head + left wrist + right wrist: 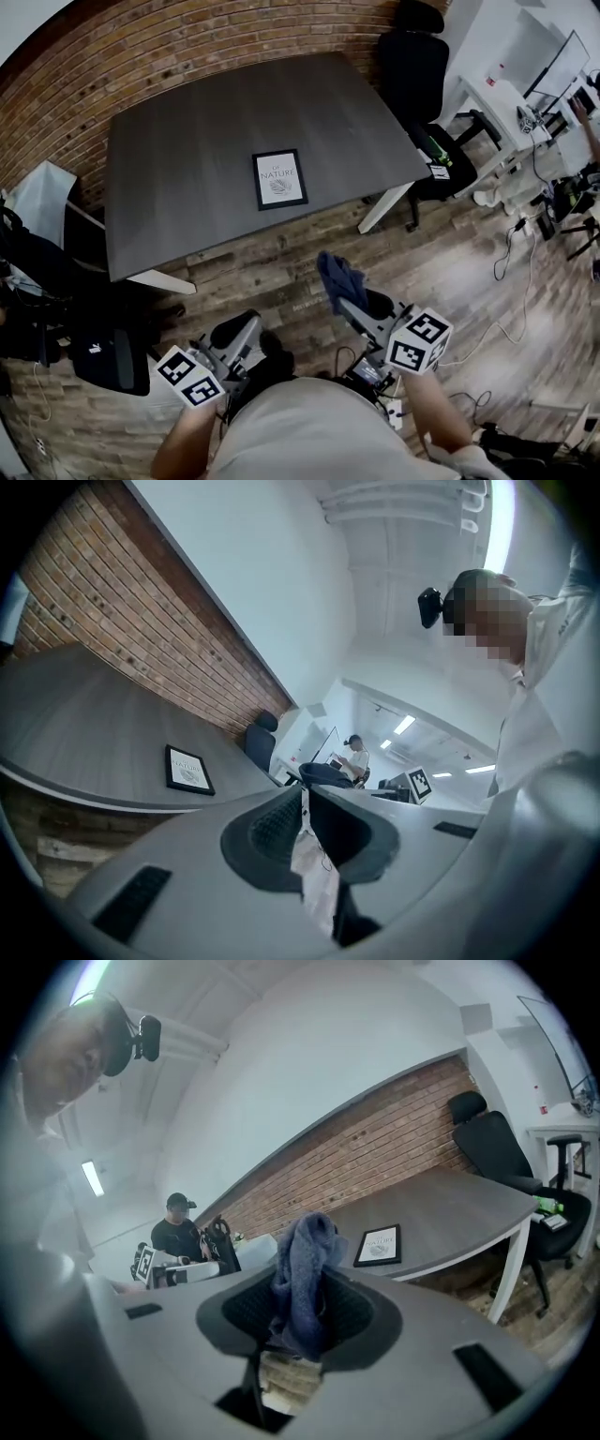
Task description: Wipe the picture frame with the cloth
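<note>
Black-framed rectangular picture (280,178): lay flat mid-frame on dark grey table (169,187), well above right gripper (347,300), which clamped crumpled blue cloth (337,277); left gripper (247,330) closed, empty.

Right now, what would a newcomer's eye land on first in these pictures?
A black-framed picture lies flat, alone on the dark grey wooden table. Nearer the person, the right gripper is shut on a bunched blue cloth; the left gripper is shut, empty.
</note>
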Tool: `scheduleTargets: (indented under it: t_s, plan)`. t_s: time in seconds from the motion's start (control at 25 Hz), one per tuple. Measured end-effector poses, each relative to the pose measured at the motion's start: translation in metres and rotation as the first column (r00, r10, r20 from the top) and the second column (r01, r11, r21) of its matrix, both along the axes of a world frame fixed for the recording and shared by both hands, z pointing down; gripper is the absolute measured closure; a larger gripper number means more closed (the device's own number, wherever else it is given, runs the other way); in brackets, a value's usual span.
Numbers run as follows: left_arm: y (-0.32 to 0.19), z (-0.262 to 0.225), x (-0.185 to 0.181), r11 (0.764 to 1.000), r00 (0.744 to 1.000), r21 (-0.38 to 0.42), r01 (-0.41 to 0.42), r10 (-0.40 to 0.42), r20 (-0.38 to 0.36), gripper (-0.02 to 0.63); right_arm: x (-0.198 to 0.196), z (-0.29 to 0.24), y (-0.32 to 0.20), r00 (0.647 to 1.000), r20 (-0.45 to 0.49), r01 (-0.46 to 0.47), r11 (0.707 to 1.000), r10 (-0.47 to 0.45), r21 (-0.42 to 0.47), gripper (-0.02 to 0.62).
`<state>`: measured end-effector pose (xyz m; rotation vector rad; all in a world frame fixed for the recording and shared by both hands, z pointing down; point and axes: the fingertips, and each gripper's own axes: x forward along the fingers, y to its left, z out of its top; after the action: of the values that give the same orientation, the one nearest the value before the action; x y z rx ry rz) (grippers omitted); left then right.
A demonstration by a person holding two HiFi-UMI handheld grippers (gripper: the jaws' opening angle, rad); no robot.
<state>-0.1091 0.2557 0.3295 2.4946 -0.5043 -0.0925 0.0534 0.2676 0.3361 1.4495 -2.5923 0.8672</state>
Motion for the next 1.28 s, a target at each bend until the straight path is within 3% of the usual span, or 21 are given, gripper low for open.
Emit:
scheduleTargets:
  t_s: [0.28,0.56,0.72,0.96,1.12,1.28]
  plan:
    - [-0.071,0.022,-0.011,0.999,0.997,0.025,-0.045,0.043,0.067,0.533,-0.010,-0.005,-0.077,0.985,-0.173,-0.024,1.000,0.027,0.020,0.463]
    - [-0.112,0.056,0.011,0.997,0.989,0.045,-0.065,0.058,0.134,0.479,0.001,0.023,-0.133,0.923,-0.382,0.041,0.999,-0.040,-0.006,0.463]
    - [-0.141,0.085,0.024,0.998,0.978,0.054,-0.041,0.029,0.205,0.450,0.012,0.051,-0.177,0.866,-0.490,0.106,0.994,-0.103,-0.022,0.463]
    - [-0.193,0.118,0.049,0.997,0.940,0.062,0.047,-0.065,0.336,0.413,0.027,0.082,-0.247,0.777,-0.575,0.256,0.963,-0.254,-0.080,0.463]
    - [-0.225,0.138,0.076,0.997,0.904,0.049,0.063,-0.078,0.420,0.410,0.038,0.091,-0.297,0.692,-0.637,0.364,0.926,-0.340,-0.100,0.463]
    - [-0.246,0.168,0.098,0.994,0.848,0.030,0.108,-0.108,0.519,0.385,0.050,0.112,-0.332,0.581,-0.702,0.457,0.879,-0.412,-0.138,0.463]
